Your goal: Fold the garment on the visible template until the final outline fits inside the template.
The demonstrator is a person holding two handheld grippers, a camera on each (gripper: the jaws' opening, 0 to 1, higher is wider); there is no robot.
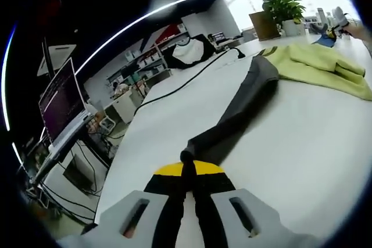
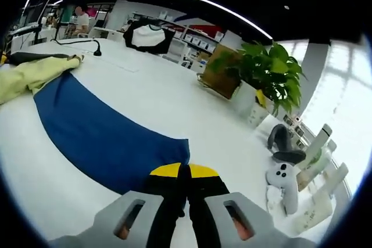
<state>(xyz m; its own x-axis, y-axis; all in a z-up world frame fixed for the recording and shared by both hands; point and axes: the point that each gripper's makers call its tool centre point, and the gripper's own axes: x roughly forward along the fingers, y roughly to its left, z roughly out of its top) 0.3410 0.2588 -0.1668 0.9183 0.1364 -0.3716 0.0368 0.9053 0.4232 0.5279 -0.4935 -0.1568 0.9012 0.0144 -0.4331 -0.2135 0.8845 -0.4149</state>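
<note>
In the left gripper view my left gripper [image 1: 187, 169] is shut on the near end of a long dark grey fabric [image 1: 244, 105]. It stretches away across the white table [image 1: 314, 161] to a yellow-green garment [image 1: 319, 65]. Beyond that lie a blue sheet [image 1: 325, 41] and the right gripper [image 1: 339, 20]. In the right gripper view my right gripper [image 2: 185, 172] is shut on the corner of the blue sheet [image 2: 99, 129], which lies flat. The yellow-green garment [image 2: 32, 74] covers its far end, with the dark grey fabric [image 2: 26, 56] behind.
The table's left edge drops to a monitor [image 1: 61, 100] and cables. A black cable [image 1: 186, 79] crosses the table. A potted plant [image 2: 267, 74], a brown box [image 2: 224, 71] and white controllers [image 2: 282, 178] stand near the right gripper. A black-and-white garment [image 2: 148, 36] sits at the far edge.
</note>
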